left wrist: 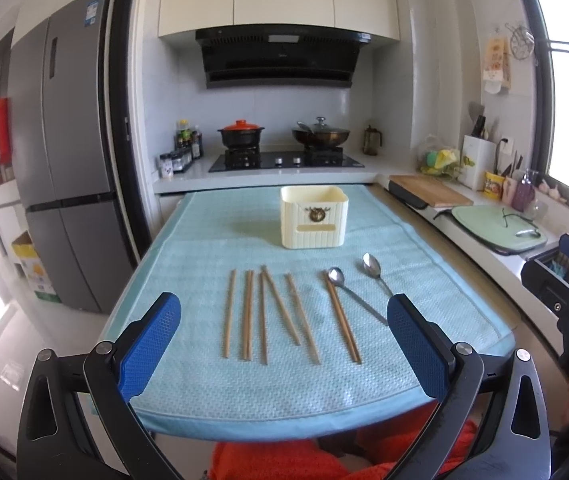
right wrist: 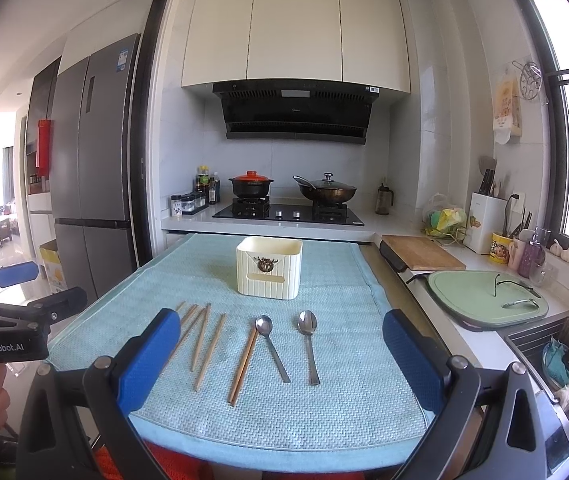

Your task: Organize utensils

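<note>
Behind your table: a hob [right wrist: 288,213] carrying a black pot [right wrist: 250,187] with a red lid and a lidded wok [right wrist: 326,193]. Range hood [right wrist: 294,111] above it, under white cabinets [right wrist: 294,32]. To your left, a grey fridge [left wrist: 58,140]. To your right, a wooden board [right wrist: 422,253], a green board [right wrist: 484,298], and a knife block [right wrist: 484,222].

Desk [left wrist: 212,400] near edge: bare cloth, open to approach. Mid-desk: chopsticks [left wrist: 262,312] and 2 spoons [right wrist: 284,344] lie flat. Far centre: cream holder [left wrist: 313,216] stands upright, open ground either side.
</note>
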Tool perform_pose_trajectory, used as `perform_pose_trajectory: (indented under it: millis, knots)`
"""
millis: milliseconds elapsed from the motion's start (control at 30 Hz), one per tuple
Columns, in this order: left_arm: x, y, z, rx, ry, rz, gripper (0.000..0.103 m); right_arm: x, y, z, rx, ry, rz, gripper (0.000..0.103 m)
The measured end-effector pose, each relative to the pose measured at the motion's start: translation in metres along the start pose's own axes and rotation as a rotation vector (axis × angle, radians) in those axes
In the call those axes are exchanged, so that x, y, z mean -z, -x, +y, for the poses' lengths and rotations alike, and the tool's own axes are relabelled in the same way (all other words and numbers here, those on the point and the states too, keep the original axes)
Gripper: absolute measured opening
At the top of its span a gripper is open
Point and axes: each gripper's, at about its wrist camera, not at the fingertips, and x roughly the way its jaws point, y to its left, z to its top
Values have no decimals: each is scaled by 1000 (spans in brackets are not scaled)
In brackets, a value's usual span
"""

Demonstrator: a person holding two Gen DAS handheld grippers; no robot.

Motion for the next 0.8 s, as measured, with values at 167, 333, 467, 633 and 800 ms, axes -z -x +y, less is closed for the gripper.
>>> perform_pose_trajectory:
  millis: [167,333,467,633,800]
  knots:
    - [1,-10,3,1,0,21,103,2,-9,-1,1,-5,23,103]
    - [2,-26,12,-5,27,53,103,3,-21,-2,9,1,48,103]
    - [1,-42,21,-17,46,83,103,7,-36,-3,7,-4,82,103]
    - [4,-72,40,-56,65,119,103,11,-58,-10,13,-9,119,103]
    - [10,-118,62,-114,82,191,103,21,-87,-20,40,-16,168,103]
